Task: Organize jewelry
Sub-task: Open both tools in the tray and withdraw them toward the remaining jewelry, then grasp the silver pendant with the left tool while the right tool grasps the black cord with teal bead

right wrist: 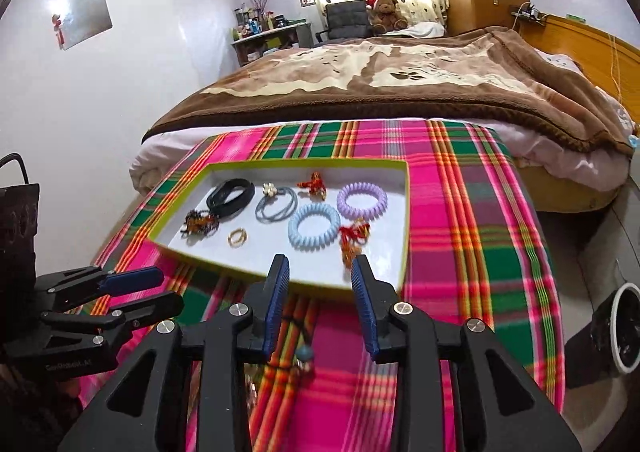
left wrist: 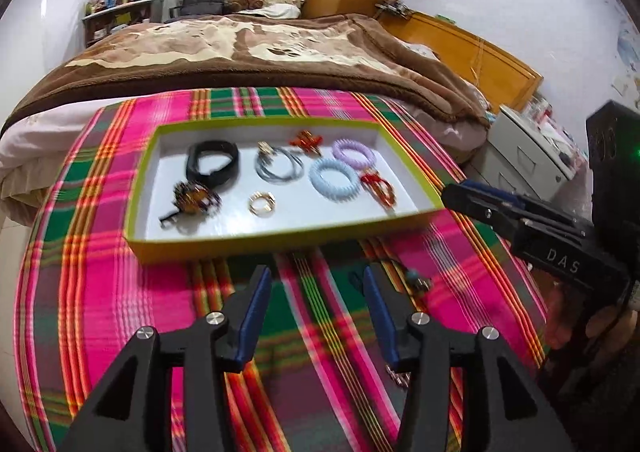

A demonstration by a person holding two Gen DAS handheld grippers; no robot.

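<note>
Plaid cloth (left wrist: 120, 292), green-rimmed tray (left wrist: 280, 240) of jewelry, both tongs empty above a loose beaded piece.

Left gripper (left wrist: 316, 284) hovers with its blue-padded fingers spread wide and nothing between them; a dark cord with a teal bead (left wrist: 414, 277) lies on the cloth just beside its right finger, in front of the tray's near wall. Right gripper (right wrist: 320, 272) is likewise released and empty, its tips over the tray's near edge (right wrist: 320, 286), with the same beaded cord (right wrist: 305, 353) on the cloth below, between its fingers. Inside the tray sit a black band (left wrist: 213, 162), a blue coil tie (left wrist: 335, 180), a purple coil tie (left wrist: 354, 153) and a gold ring (left wrist: 262, 204).
</note>
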